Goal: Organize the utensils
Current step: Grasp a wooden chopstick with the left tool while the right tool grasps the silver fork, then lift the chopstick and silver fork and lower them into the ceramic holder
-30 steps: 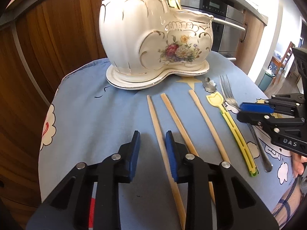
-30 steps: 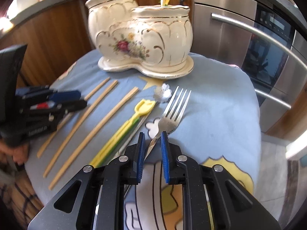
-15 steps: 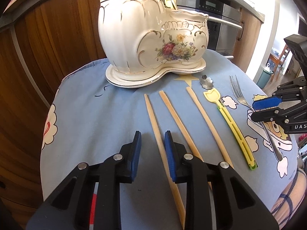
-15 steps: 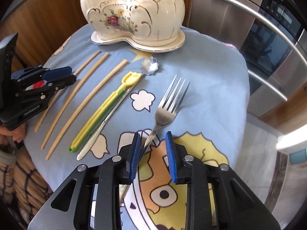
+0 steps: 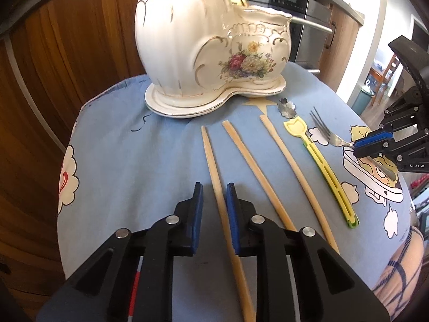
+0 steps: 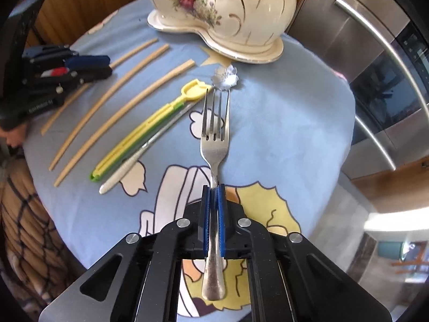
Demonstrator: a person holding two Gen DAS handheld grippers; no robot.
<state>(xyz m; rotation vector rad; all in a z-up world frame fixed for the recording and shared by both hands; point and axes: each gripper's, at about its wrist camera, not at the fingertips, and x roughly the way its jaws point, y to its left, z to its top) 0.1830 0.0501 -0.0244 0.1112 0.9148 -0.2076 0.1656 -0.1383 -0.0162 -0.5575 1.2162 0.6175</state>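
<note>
Right wrist view shows the right gripper [image 6: 213,190] clamped on the neck of a metal fork [image 6: 215,145], tines pointing toward the ceramic utensil holder [image 6: 222,8] (cream, gilt-trimmed, with painted flowers) at the far side of the blue cartoon cloth [image 6: 281,123]. Just left of the fork lie a flower-headed spoon [image 6: 161,131], a yellow-green clip [image 6: 150,123] and three wooden sticks [image 6: 120,115]. The left gripper [image 5: 213,187] stands partly open, its blue pads astride the leftmost stick [image 5: 211,161], not gripping it.

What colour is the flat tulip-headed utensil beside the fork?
Yellow over a green layer; clearest in the right wrist view.
</note>
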